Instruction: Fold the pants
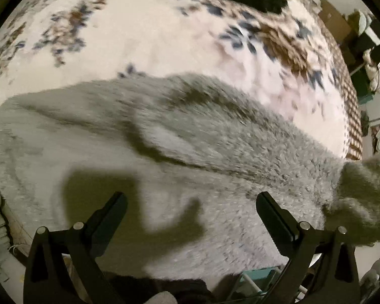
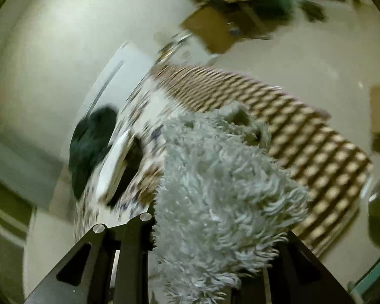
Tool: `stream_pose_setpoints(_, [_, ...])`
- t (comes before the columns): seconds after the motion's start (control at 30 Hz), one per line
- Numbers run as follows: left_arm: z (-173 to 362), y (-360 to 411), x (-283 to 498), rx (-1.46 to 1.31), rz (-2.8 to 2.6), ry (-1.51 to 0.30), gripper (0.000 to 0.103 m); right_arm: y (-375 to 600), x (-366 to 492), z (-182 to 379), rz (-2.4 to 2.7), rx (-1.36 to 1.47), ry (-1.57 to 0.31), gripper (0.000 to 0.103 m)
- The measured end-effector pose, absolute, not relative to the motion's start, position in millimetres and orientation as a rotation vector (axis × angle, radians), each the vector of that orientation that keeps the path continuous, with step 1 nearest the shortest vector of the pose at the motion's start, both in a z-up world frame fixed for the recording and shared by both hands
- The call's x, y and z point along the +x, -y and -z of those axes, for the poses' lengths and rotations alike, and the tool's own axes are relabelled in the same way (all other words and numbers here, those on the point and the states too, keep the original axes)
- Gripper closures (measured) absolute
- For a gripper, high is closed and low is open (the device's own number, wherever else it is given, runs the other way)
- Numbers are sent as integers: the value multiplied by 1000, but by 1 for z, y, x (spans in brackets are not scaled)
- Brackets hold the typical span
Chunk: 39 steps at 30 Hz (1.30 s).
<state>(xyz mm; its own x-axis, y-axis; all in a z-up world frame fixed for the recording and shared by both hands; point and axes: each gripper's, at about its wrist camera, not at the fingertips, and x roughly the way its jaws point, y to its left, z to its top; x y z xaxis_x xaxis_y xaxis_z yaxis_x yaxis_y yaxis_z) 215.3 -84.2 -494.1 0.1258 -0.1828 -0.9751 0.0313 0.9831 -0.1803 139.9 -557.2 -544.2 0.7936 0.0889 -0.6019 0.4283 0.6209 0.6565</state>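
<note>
L gripper [image 1: 191, 202]: fingers spread wide, nothing between, hovering over grey fleece pants [image 1: 164, 136] lying mostly flat on patterned blanket [image 1: 144, 33]. Creases run 9 to 3 o'clock; no clean fold visible, so prob early stage. Bare blanket toward 12 o'clock gives room; checkered border [image 1: 352, 106] at 3 o'clock.
R gripper [image 2: 215, 240]: clamped on a lifted bunch of pants, jaws mostly hidden by pile. Fold-over and smoothing remain. Both views blurred.

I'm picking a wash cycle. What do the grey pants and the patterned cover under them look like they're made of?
Grey pants: likely plush fleece or sherpa, matte; long shaggy tufts show in the right-wrist view. Patterned cover: probably soft printed fabric, matte; blur hides its weave.
</note>
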Motion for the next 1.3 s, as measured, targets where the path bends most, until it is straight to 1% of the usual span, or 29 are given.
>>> stream_pose_setpoints(0.13, [484, 36, 205, -174, 113, -1417, 0, 460, 178, 546, 88, 736, -753, 78])
stream_pose_setpoints(0.27, [484, -9, 197, -194, 56, -1403, 0, 346, 209, 592, -34, 556, -902, 78])
stream_pose_setpoints(0.4, [488, -46, 188, -133, 17, -1389, 0, 250, 217, 644, -113, 347, -1042, 78])
stream_pose_setpoints(0.43, [489, -49, 188, -125, 14, -1389, 0, 232, 220, 654, -118, 295, -1088, 76])
stream_pose_setpoints(0.5, [491, -58, 188, -106, 3, -1395, 0, 198, 218, 669, -136, 253, -1197, 65])
stream_pose_setpoints(0.53, [490, -61, 189, -109, 6, -1397, 0, 194, 221, 674, -156, 267, -1235, 48])
stream_pose_setpoints(0.57, [489, -60, 191, -114, 14, -1396, 0, 193, 219, 672, -202, 320, -1264, 38])
stream_pose_setpoints(0.67, [482, -51, 198, -130, 58, -1386, 0, 210, 207, 650, -237, 448, -1254, 32])
stream_pose_setpoints(0.8, [482, -22, 208, -151, 152, -1394, 0, 267, 193, 621, -124, 596, -1230, 29])
stream_pose_setpoints(0.9, [494, 4, 215, -146, 197, -1426, 0, 318, 193, 612, 16, 609, -1234, 29])
stream_pose_setpoints(1.0, [504, 33, 221, -176, 243, -1422, 0, 356, 190, 616, 142, 564, -1256, 29])
stream_pose_setpoints(1.13, [528, 79, 228, -182, 319, -1473, 1, 392, 193, 642, 264, 544, -1315, 29])
stream_pose_setpoints(1.23, [543, 110, 232, -150, 366, -1497, 11, 402, 199, 657, 296, 550, -1326, 29])
stream_pose_setpoints(1.3, [549, 125, 232, -111, 386, -1488, 26, 406, 198, 663, 316, 562, -1332, 29])
